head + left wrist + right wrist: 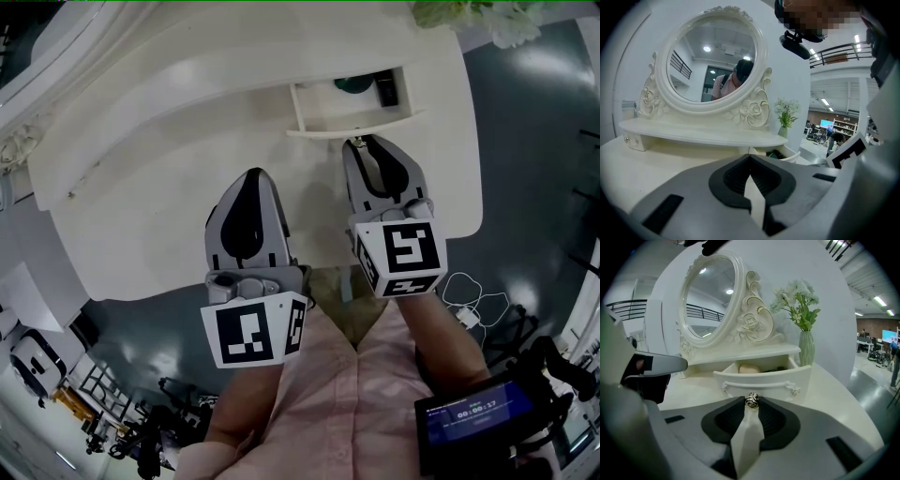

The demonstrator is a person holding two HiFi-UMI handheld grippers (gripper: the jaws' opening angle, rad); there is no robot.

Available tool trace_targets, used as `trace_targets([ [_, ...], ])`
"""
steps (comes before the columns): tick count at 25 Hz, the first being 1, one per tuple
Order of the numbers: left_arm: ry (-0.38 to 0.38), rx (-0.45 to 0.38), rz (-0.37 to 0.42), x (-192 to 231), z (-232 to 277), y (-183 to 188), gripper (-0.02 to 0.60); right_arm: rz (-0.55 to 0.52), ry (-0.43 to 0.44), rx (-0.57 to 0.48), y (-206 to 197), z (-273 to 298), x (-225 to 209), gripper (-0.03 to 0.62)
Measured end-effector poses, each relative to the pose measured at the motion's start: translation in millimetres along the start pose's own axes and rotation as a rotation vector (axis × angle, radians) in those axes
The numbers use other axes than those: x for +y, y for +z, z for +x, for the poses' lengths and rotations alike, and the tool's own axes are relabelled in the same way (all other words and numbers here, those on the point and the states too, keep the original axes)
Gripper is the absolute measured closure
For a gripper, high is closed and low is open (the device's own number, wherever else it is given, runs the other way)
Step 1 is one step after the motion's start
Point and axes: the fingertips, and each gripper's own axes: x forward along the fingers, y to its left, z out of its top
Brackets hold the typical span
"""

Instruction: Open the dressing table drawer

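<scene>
A round white mirror point(710, 298) with carved roses stands at the far left; a pale vase point(805, 348) of white flowers point(797, 296) stands just to its right; a white cable point(480, 305) lies on the dark floor point(534, 141), near a small black screen point(473, 412).

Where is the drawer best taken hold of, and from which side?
By the small round knob at the middle of the drawer front, from straight ahead: it juts out forward, and the right claw pinches its two sides.
</scene>
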Motion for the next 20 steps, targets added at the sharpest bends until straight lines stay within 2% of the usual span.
trace_targets([
  [20,-0.001,-0.022,0.006,-1,0,13,0.560,-0.006,0.008,0.011,2,-2,1,0.488],
])
